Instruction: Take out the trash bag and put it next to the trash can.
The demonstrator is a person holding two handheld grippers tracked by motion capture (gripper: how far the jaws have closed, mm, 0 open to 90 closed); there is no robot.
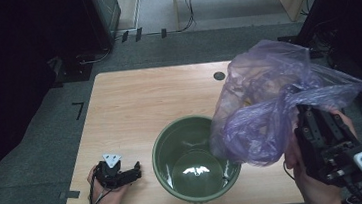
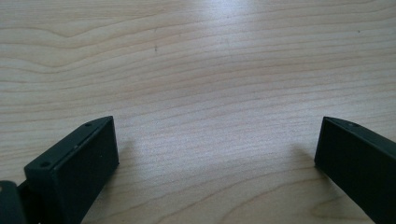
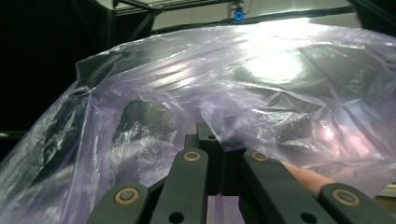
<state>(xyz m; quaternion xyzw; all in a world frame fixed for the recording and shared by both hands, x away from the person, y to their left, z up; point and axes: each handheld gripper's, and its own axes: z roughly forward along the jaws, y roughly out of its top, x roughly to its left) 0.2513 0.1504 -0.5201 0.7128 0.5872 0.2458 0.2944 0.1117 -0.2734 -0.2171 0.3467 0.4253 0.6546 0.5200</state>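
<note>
Purple plastic bag [image 1: 269, 103], thin, floppy and light, hangs over the green bowl's [image 1: 163, 149] right edge, pinched at a bunched fold by the right tool [image 1: 304, 112], a good place to hold, while the left tool [image 1: 125, 171] rests spread wide on the surface [image 1: 134, 101].

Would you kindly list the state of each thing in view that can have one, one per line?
Purple plastic bag: lifted off the table, crumpled, hanging partly over the bin's rim, pinched by the right gripper.
Green bin: upright on the table, open, unlined, nothing visible inside.
Right gripper: shut on the bag.
Left gripper: open, jaws wide apart with nothing between them, low over the bare table.
</note>
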